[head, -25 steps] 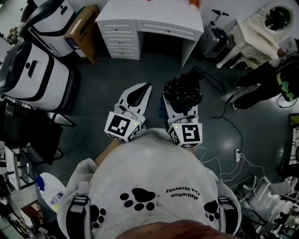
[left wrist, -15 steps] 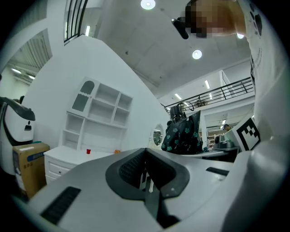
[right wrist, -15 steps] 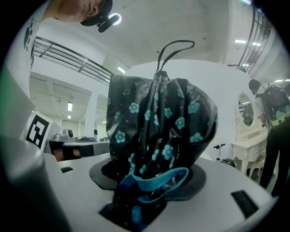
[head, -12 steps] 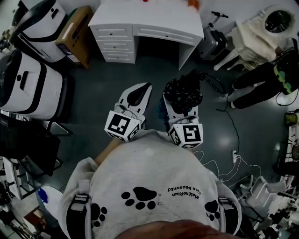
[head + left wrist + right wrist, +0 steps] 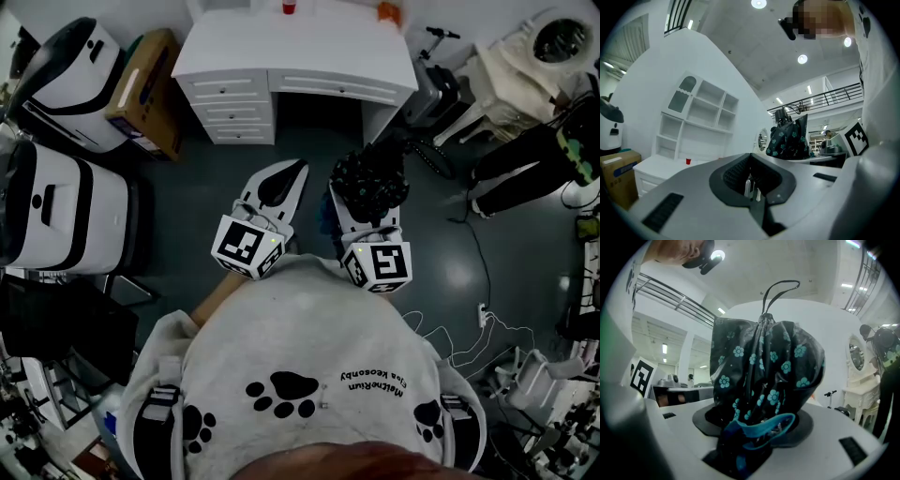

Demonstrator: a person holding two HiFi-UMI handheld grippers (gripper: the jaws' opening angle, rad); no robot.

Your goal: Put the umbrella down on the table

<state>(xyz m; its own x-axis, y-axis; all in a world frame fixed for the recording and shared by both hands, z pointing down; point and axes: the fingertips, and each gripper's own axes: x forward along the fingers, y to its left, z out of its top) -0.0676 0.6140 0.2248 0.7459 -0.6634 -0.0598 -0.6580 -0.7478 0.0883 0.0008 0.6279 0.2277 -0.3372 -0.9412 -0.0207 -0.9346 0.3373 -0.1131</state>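
Fingers (image 5: 855, 439) of the right gripper (image 5: 757, 420) clamped on the umbrella (image 5: 759, 362). It is folded, black cloth with teal flowers, bunched and bulging well past both jaws. A thin cord loop (image 5: 780, 289) stands up from its top; a teal strap (image 5: 764, 427) curls at its base, near the camera.

Fingers (image 5: 693, 187) of the left gripper (image 5: 752, 176) closed tip to tip, nothing gripped. Only the dark hollow of the pads shows between them.

From the head view: both grippers held side by side in front of the person's grey sweatshirt (image 5: 309, 356), which has paw prints on it. Both point toward the white table (image 5: 300, 42). The table has drawers on its left side. A red cup (image 5: 289, 7) stands at its far edge.

The umbrella is over the dark floor (image 5: 206, 197), short of the table and not touching it. A cardboard box (image 5: 150, 80) stands left of the table, a white plastic chair (image 5: 502, 70) well to its right.
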